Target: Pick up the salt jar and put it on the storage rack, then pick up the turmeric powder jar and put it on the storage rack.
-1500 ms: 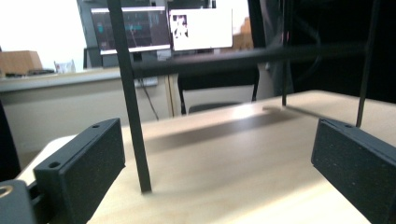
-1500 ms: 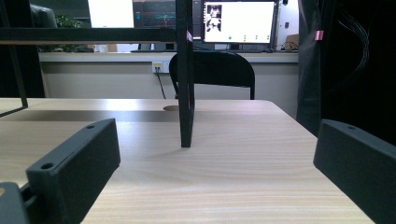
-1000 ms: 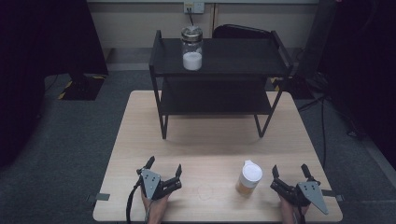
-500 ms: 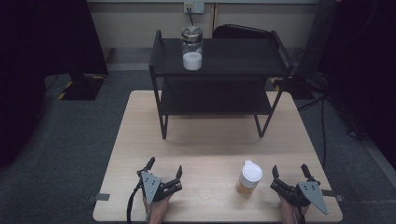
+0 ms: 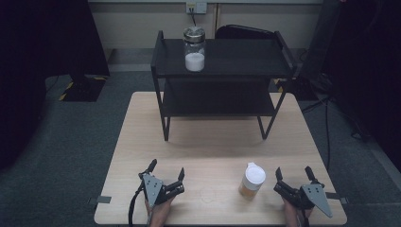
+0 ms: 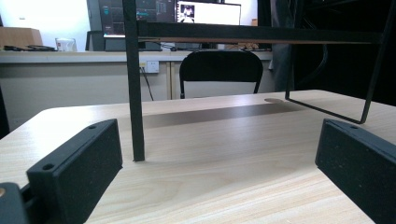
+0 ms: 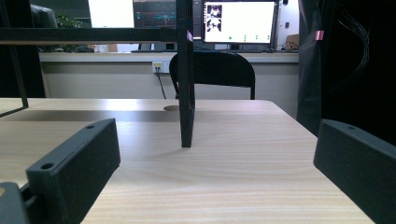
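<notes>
Two grippers resting on desk [image 5: 142, 142], jaws spread, holding nothing. Standing upright just left of right gripper [image 5: 294, 177]: small white-capped bottle [image 5: 252, 180]. Lying farther off across bare wood: left gripper [image 5: 166, 171]. Sitting beyond, on black shelf [image 5: 236, 61]: jar [image 5: 194, 48].

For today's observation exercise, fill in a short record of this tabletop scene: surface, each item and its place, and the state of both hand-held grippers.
surface: light wooden table
rack: black two-tier shelf at the table's far side
jar: lidded glass jar part-filled with white powder, upright on the rack's top tier, left part
bottle: small bottle with white cap, upright on the table near the right hand-held gripper, apart from it
left hand-held gripper: open, nothing held
right hand-held gripper: open, nothing held
</notes>
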The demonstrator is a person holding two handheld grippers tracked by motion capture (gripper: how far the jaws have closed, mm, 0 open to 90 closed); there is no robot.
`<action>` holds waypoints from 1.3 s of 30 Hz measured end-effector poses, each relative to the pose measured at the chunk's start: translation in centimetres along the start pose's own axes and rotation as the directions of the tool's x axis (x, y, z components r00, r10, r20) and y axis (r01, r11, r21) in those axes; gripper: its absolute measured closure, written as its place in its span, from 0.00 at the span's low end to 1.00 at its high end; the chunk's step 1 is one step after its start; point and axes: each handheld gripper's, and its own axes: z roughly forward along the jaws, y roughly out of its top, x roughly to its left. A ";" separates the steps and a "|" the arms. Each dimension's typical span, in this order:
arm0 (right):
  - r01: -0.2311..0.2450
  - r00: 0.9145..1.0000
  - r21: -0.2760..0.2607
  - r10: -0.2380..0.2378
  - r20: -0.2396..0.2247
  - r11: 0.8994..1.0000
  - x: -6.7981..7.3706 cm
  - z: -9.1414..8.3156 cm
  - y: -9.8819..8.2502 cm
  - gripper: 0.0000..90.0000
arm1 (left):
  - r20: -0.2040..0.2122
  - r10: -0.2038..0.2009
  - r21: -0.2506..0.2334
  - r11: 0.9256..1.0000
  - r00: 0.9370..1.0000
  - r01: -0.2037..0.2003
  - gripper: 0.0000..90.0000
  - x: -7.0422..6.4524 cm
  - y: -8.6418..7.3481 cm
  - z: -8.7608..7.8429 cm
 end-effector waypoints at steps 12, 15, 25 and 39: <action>0.000 1.000 0.000 0.000 0.004 1.000 0.1 0.0 0.0 0.00 | 0.000 0.000 0.000 1.000 1.000 0.000 0.00 0.0 0.0 0.0; -0.001 1.000 0.000 0.001 0.004 1.000 0.1 0.0 0.0 0.00 | 0.000 0.000 0.000 1.000 1.000 0.000 0.00 0.0 0.0 0.0; -0.002 1.000 0.000 0.002 -0.006 1.000 -0.1 0.0 0.0 0.00 | 0.000 0.000 0.000 1.000 1.000 0.000 0.00 0.0 0.0 0.0; -0.042 0.998 -0.090 0.037 -0.060 0.995 -0.3 -1.0 1.5 0.00 | 0.000 0.000 0.000 1.000 1.000 0.000 0.00 0.0 0.0 0.0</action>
